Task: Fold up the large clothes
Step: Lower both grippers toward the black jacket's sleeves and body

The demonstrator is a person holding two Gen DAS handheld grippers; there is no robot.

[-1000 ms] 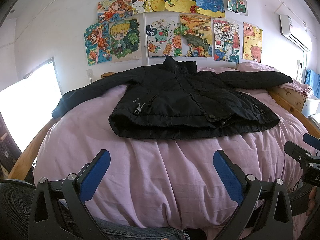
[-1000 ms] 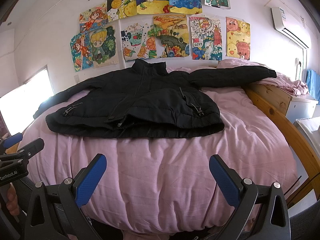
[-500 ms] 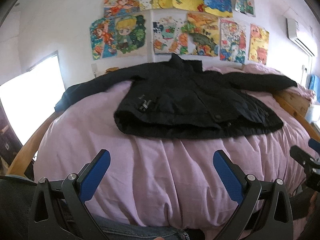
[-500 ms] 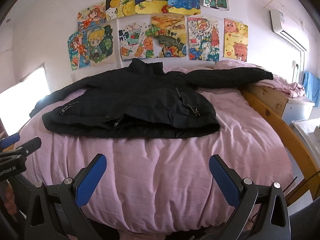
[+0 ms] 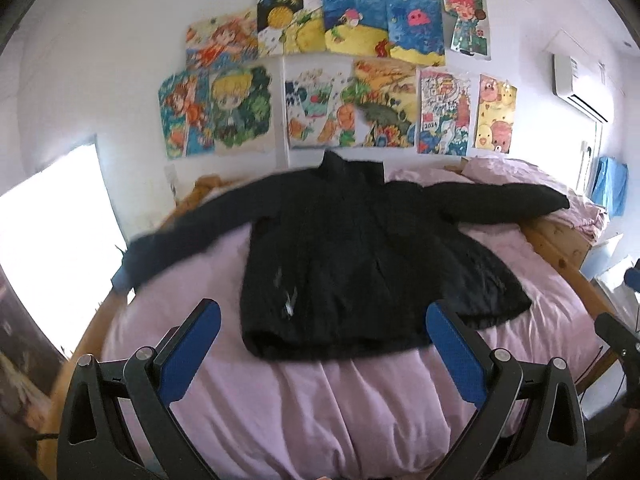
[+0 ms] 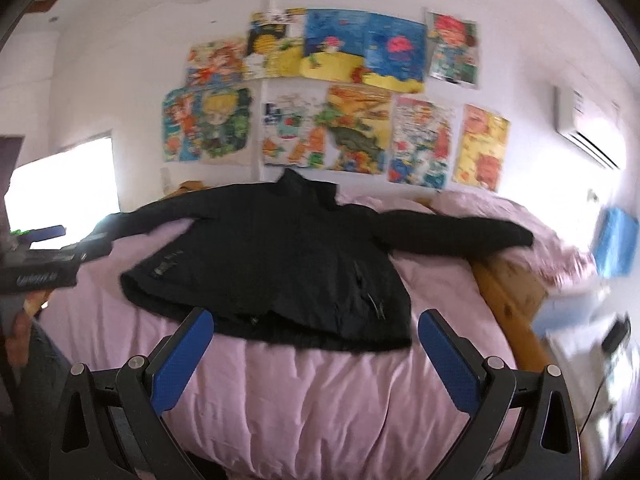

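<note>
While black jacket [image 5: 360, 264] lies flat on pink duvet [image 5: 360, 408] of bed, collar toward wall drawings [image 5: 336, 80], both sleeves stretched out sideways: left gripper [image 5: 322, 344] hovers just short of jacket hem, blue fingers [image 5: 192, 350] spread wide, holding nothing. Right gripper [image 6: 314, 346] likewise near hem [image 6: 280, 332], right of left gripper, fingers [image 6: 448, 360] spread, empty. Wooden bed rail [image 6: 508, 292] right of jacket; air conditioner [image 6: 588, 136] high above it on wall.

one black jacket [image 5: 360, 264], two tools, one pink duvet [image 5: 340, 412], eleven wall drawings [image 5: 340, 76], one air conditioner [image 5: 580, 80]
</note>
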